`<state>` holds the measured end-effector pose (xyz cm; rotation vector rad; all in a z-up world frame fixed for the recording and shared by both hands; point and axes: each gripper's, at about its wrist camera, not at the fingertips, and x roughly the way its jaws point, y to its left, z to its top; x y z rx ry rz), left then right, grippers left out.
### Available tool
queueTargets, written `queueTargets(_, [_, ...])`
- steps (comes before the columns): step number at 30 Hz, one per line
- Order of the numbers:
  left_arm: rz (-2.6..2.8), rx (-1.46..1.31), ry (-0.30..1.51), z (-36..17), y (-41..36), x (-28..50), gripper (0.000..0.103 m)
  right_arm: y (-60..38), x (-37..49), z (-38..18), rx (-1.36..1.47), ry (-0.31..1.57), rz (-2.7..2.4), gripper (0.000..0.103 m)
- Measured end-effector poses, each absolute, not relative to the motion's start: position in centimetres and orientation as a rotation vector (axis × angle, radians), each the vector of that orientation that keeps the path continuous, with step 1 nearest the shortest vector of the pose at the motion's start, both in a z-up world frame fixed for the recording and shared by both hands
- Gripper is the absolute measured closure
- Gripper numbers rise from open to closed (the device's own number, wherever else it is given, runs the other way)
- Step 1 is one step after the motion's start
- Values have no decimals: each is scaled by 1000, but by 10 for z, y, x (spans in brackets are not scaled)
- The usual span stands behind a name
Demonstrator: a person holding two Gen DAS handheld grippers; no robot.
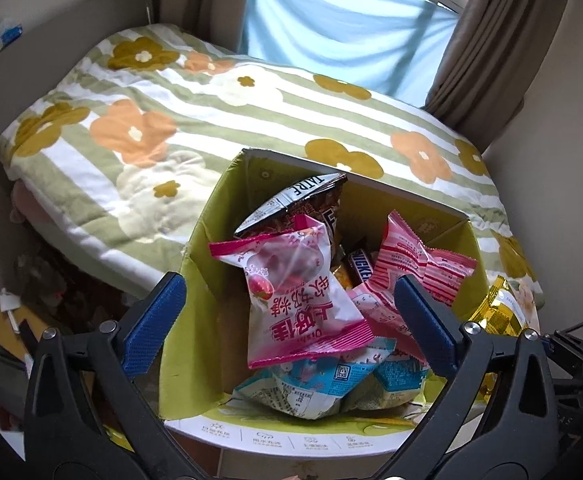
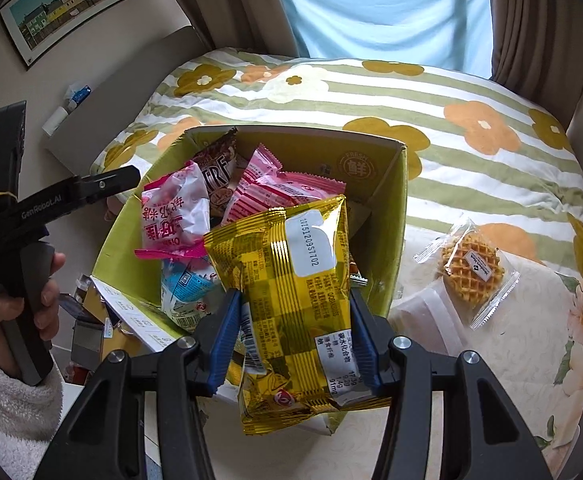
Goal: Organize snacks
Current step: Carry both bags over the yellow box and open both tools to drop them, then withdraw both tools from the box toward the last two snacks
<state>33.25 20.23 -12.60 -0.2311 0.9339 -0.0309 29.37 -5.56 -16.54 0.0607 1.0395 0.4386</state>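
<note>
In the right wrist view, the right gripper (image 2: 293,330) is clamping a gold foil snack bag (image 2: 291,300) between its 2 blue pads (image 2: 223,332), low in the centre of the frame. The bag is standing roughly upright in front of the green cardboard box (image 2: 395,216), covering the box's near wall, with its white date label facing the camera.

The box is sitting at the centre of both views, open at the top and holding several packets. In the left wrist view, a pink-and-white candy bag (image 1: 295,292) is lying on top in the middle of the frame, a pink striped packet (image 1: 407,268) is leaning to its right, a Snickers bar (image 1: 361,266) is wedged between them, a dark brown packet (image 1: 299,204) is standing toward the far wall, and blue-and-white packets (image 1: 331,380) are lying at the near side.

The left gripper (image 1: 291,328) is hanging over the box with its jaws spread wide and nothing between them; its blue pads (image 1: 155,320) are flanking the candy bag at lower left and lower right. In the right wrist view it is appearing at the far left of the frame, gripped by the person's left hand (image 2: 23,300).

A wrapped waffle (image 2: 469,268) is lying on the cream floral surface (image 2: 531,360) at the right of the right wrist frame, well apart from the box. A striped floral blanket (image 2: 371,92) is filling the upper half behind the box.
</note>
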Motion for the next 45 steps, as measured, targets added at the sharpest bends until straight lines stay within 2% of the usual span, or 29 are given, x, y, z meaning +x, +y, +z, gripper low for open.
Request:
queueTargets(3, [-29, -235, 930, -125, 202, 327, 0, -50, 296, -168, 74, 1052, 459, 51])
queueTargets(4, [-22, -229, 927, -125, 202, 325, 0, -48, 295, -168, 71, 1048, 464, 46])
queueTargets(5, [-17, -224, 923, -124, 202, 324, 0, -46, 295, -168, 61, 1036, 460, 30])
queueTargets(7, [-12, -215, 920, -123, 200, 321, 0, -45, 292, -167, 42, 1004, 444, 8])
queueTargets(21, [-48, -188, 937, -125, 183, 309, 0, -66, 280, -162, 54, 996, 427, 8])
queueTargets(32, [-57, -189, 915, -114, 160, 291, 0, -131, 263, -148, 79, 945, 336, 8])
queueTargets(45, [26, -258, 884, -96, 61, 249, 0, -221, 281, -141, -31, 872, 421, 8])
